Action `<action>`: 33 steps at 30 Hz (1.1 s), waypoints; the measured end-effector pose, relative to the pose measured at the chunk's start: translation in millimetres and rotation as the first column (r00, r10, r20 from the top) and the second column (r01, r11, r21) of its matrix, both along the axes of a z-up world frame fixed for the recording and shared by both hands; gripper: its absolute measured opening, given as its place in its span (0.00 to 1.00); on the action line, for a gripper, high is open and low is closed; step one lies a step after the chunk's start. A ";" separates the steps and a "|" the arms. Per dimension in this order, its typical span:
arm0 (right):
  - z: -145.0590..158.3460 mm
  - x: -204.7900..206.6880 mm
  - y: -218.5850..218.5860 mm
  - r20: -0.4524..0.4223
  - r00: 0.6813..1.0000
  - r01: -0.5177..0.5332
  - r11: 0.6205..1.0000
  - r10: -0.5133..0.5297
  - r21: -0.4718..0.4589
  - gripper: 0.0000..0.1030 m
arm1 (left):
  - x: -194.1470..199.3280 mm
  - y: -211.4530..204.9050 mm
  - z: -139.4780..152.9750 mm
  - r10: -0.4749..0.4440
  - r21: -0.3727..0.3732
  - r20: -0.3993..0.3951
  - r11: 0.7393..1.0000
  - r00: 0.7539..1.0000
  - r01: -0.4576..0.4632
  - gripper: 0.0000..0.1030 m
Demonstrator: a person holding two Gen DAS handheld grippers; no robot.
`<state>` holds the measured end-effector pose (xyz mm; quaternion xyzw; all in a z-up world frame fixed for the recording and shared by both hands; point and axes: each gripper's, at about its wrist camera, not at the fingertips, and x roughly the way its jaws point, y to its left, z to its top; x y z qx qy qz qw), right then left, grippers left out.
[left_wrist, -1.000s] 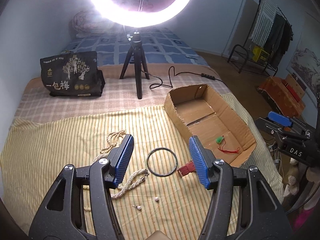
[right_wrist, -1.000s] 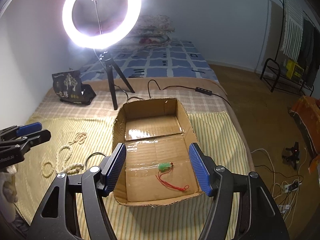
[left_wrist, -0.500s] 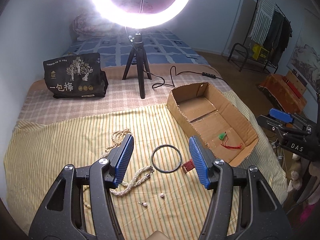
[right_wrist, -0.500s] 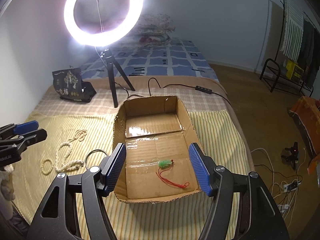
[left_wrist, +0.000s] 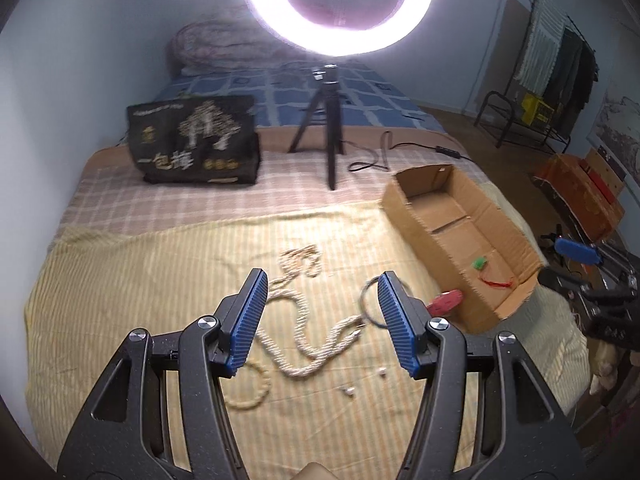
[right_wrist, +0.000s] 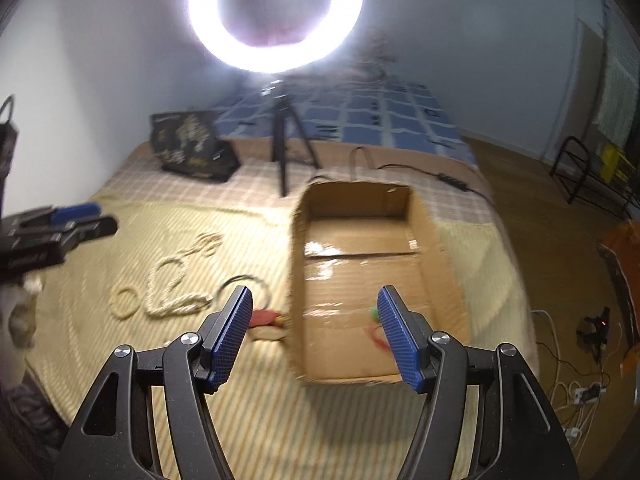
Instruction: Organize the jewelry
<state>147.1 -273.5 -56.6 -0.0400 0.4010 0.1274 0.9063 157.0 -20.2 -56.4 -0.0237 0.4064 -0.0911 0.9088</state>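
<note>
My left gripper (left_wrist: 322,320) is open and empty above a cream pearl rope necklace (left_wrist: 312,344) on the yellow striped cloth. A dark ring bangle (left_wrist: 366,300) and a red piece (left_wrist: 444,302) lie to its right, beside the cardboard box (left_wrist: 424,240). Two small pearl earrings (left_wrist: 382,372) lie nearer. A green bead on red cord (left_wrist: 486,270) lies in the box. My right gripper (right_wrist: 314,332) is open and empty over the box's (right_wrist: 360,248) near left wall. The necklace (right_wrist: 168,292), the bangle (right_wrist: 244,284) and the red piece (right_wrist: 266,316) lie to its left.
A ring light on a tripod (left_wrist: 330,148) and a black printed bag (left_wrist: 196,144) stand at the back of the bed. A black cable (left_wrist: 400,148) runs behind the box. The bed's right edge drops to the floor with cables (right_wrist: 576,380).
Both grippers have swung: the left view now sits farther left, over the necklace, and the right view has shifted left so the box lies to the right. Both stay open.
</note>
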 end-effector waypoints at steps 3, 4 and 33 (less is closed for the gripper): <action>-9.3 -6.1 16.3 -0.022 0.999 -0.049 0.999 0.049 -0.004 0.63 | -1.1 20.3 -5.7 0.024 -0.005 -0.022 1.000 0.999 -0.024 0.57; -12.9 -7.2 21.2 -0.031 0.998 -0.062 0.998 0.062 -0.003 0.63 | -1.8 26.8 -7.3 0.031 -0.006 -0.027 0.999 0.999 -0.032 0.57; -89.1 21.2 72.3 -0.233 0.965 -0.108 0.993 0.117 0.052 0.44 | 44.7 75.2 -108.0 0.106 -0.156 -0.386 0.972 0.917 -0.177 0.47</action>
